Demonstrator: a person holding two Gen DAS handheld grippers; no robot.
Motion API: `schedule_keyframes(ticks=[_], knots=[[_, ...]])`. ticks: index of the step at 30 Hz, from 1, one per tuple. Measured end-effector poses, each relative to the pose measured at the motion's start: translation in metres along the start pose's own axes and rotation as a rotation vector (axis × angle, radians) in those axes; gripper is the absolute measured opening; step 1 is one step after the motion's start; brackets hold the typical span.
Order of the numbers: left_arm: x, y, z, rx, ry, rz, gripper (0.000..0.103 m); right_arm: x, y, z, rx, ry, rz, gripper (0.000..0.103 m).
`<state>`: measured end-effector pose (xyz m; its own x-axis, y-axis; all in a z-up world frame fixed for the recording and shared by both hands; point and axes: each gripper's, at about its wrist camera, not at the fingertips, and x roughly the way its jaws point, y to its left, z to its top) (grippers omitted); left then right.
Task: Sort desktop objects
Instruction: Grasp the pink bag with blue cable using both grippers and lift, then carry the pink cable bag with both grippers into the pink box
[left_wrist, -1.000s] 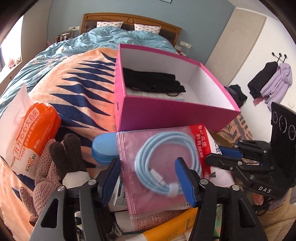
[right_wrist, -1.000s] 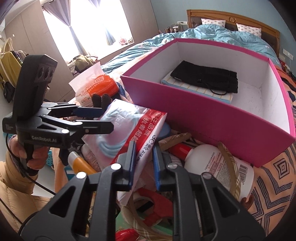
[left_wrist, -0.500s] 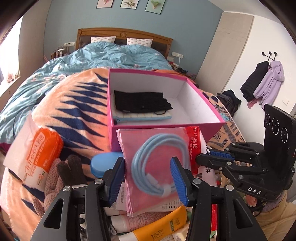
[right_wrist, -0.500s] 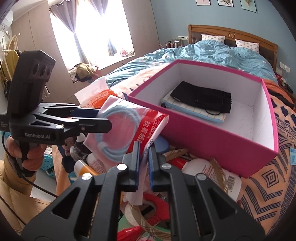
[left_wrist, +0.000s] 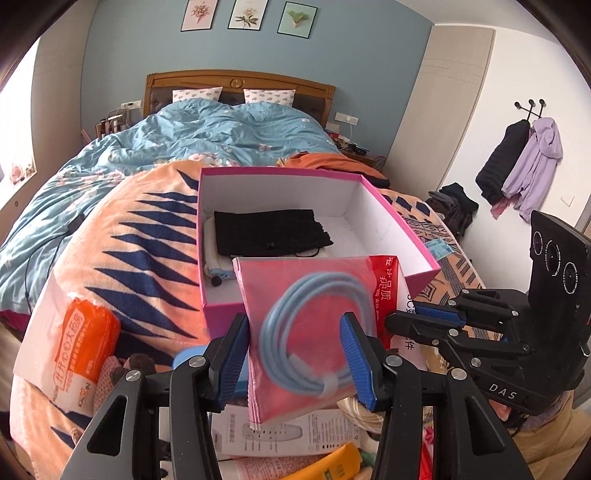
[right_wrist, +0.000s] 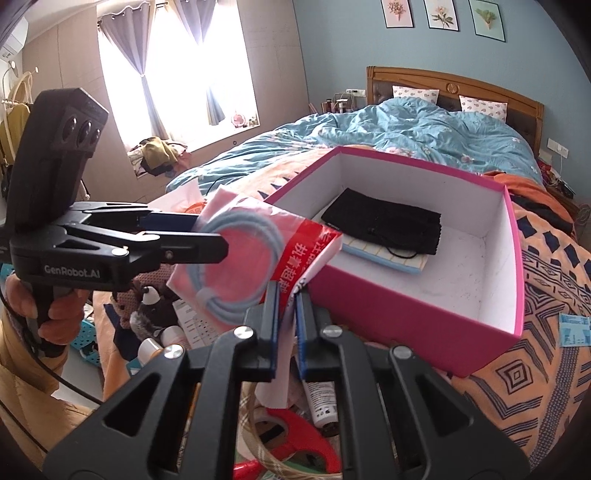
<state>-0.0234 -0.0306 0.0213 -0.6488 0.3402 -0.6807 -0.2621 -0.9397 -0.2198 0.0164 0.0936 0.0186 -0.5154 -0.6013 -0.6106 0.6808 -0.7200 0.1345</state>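
A pink plastic bag (left_wrist: 314, 295) with a red printed end holds a coiled light-blue cable (left_wrist: 306, 332). It hangs in the air in front of the pink box (left_wrist: 391, 229), carried by both grippers. My left gripper (left_wrist: 293, 332) is shut across the bag's cable end. My right gripper (right_wrist: 287, 295) is shut on the red edge of the bag (right_wrist: 251, 251). In the right wrist view the left gripper (right_wrist: 207, 236) clamps the bag from the left. The box (right_wrist: 406, 314) holds a black pouch (right_wrist: 384, 225) lying on a pale blue pad (right_wrist: 388, 258).
Clutter lies under the grippers: an orange packet (left_wrist: 85, 343), a brown plush toy (left_wrist: 125, 369), a yellow tube (left_wrist: 325, 465), a white bottle (right_wrist: 321, 398) and a red tape holder (right_wrist: 295, 435). An orange and navy blanket (left_wrist: 140, 236) covers the bed beneath the box.
Both grippers have risen with the bag, which now hangs above the clutter, level with the box rim. The left jaws narrowed onto the bag and the right jaws closed on its red edge.
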Motion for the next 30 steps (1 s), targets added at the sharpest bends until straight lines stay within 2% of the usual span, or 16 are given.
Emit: schedule_keyframes(ticks=[10,30], knots=[[0.015,-0.003,0.032,0.001,-0.005,0.001,0.05,-0.01,-0.017,0.023,-0.005,-0.044,-0.045,0.008],[0.044,-0.008,0.08,0.029,-0.037,0.112,0.05,0.011,-0.05,0.065,0.004,-0.061,-0.091,0.008]])
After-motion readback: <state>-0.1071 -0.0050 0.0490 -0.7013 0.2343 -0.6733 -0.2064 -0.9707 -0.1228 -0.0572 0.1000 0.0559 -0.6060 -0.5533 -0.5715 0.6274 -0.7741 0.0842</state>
